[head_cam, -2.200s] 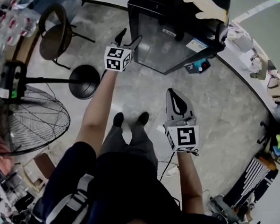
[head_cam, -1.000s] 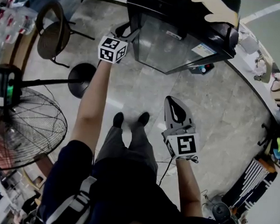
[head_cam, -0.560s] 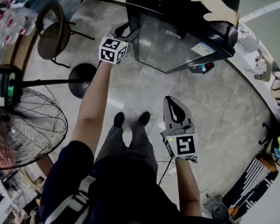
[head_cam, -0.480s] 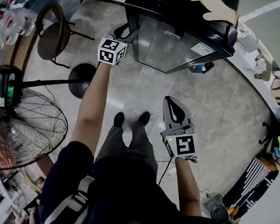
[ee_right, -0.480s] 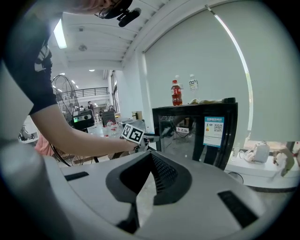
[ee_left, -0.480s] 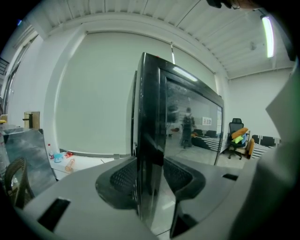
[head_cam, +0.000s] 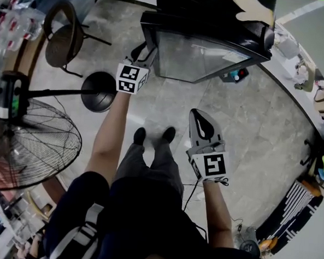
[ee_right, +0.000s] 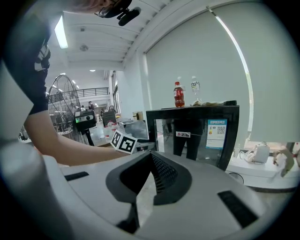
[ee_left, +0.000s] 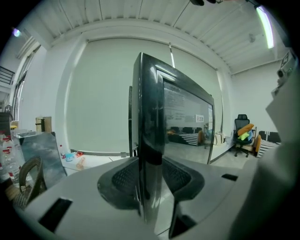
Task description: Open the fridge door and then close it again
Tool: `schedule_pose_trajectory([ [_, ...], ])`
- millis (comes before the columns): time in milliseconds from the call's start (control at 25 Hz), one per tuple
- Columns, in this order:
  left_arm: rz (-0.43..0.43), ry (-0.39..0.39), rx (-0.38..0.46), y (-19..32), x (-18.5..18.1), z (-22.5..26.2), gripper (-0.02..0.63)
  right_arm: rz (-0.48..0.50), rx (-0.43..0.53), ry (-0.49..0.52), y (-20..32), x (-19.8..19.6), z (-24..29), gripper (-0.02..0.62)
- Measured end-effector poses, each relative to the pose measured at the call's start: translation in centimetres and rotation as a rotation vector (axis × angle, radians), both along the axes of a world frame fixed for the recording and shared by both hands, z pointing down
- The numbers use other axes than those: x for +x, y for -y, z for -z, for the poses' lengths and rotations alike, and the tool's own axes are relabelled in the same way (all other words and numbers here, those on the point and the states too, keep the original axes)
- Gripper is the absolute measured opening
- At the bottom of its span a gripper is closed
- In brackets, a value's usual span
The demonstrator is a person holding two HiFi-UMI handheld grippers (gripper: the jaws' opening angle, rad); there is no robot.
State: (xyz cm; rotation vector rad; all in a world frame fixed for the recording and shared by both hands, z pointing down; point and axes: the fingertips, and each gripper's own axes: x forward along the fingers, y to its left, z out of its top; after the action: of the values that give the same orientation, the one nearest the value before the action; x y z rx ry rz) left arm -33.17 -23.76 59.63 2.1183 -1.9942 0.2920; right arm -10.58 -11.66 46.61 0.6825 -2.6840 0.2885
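Gripping: the free edge of the fridge door is taken between the jaws of the left gripper. These jaws have just been closing, and both pads are pressed on the edge.
Left jaws: kept part-way apart by the thickness of the door.
Right gripper: jaws brought fully together, nothing held. It is kept low and well apart from the door, pointed at the front of the fridge.
Door, place: at the very tips of the left gripper, seen edge-on from there. At the gripped edge it appears parted from the cabinet.
Door, looks: glossy black frame and a reflective glass pane. A blue-and-white sticker and a small red-and-white label are seen on the front.
Count: one fridge, one door, two grippers.
On top of the fridge: two bottles, one dark-red and one clear.
Surroundings: one wire-caged fan and one chair are set on the floor at the left.
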Motion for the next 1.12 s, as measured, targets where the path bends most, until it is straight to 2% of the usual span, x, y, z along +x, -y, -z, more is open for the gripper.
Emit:
schedule_pose_trajectory([
  [480, 0.09, 0.032, -0.044, -5.9, 3.4, 0.5, 0.139, -0.022, -0.001, -0.015, -4.0, 1.8, 1.0, 0.017],
  [720, 0.102, 0.036, -0.065, -8.1, 4.9, 0.6, 0.124, -0.063, -0.006, -0.019, -6.2, 3.0, 1.5, 0.017],
  [920, 0.106, 0.044, -0.079, -9.8, 6.2, 0.7, 0.116, -0.078, -0.046, -0.097, -8.4, 4.3, 1.4, 0.017],
  [1120, 0.09, 0.054, -0.094, -11.4, 7.2, 0.7, 0.106, -0.108, -0.027, -0.084, -9.9, 4.5, 2.0, 0.017],
])
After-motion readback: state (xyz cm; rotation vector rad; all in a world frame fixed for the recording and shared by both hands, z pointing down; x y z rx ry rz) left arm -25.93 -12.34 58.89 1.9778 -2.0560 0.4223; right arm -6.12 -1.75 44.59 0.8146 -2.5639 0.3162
